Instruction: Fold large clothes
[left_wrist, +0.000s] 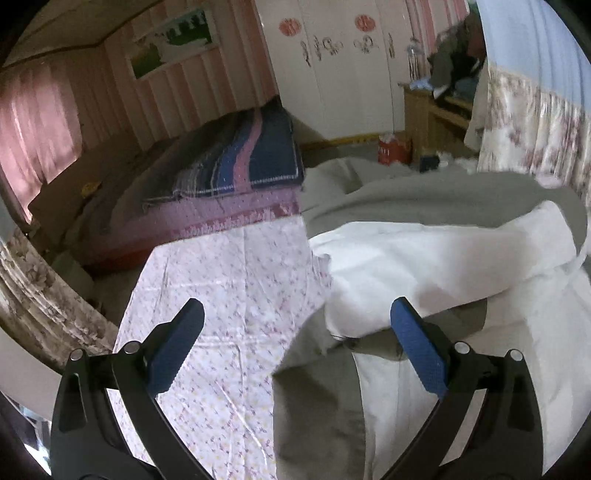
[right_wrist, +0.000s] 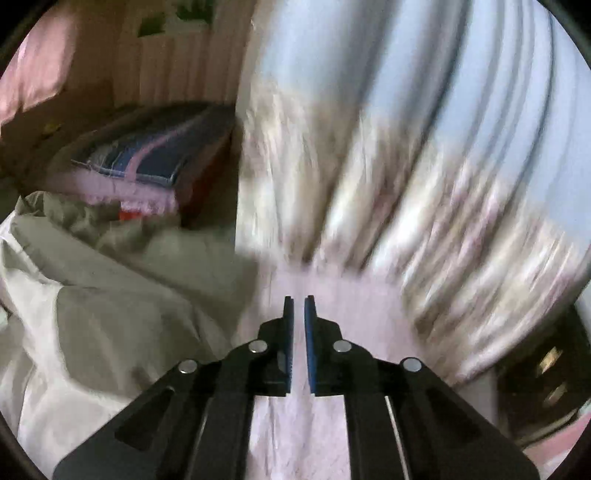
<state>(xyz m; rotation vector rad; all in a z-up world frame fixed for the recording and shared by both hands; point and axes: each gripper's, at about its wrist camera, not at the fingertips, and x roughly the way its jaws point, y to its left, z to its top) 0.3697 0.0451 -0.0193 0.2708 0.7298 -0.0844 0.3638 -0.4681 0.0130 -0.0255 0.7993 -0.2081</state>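
Note:
A large garment (left_wrist: 424, 266), white inside and grey-olive outside, lies crumpled on a pink floral sheet (left_wrist: 229, 295). In the left wrist view my left gripper (left_wrist: 297, 306) hangs open above the garment's left edge, where it meets the sheet, with nothing between its blue pads. The right wrist view is blurred. There my right gripper (right_wrist: 299, 299) is shut apart from a thin gap, with no cloth visible between its pads. It points at bare pink sheet (right_wrist: 332, 295), with the garment (right_wrist: 122, 325) to its left.
A folded striped blanket (left_wrist: 251, 155) lies on a bed beyond the sheet. A floral curtain (left_wrist: 535, 129) hangs at the right and fills much of the right wrist view as the curtain (right_wrist: 406, 184). A white wardrobe (left_wrist: 332, 74) and a red box (left_wrist: 393, 147) stand at the back.

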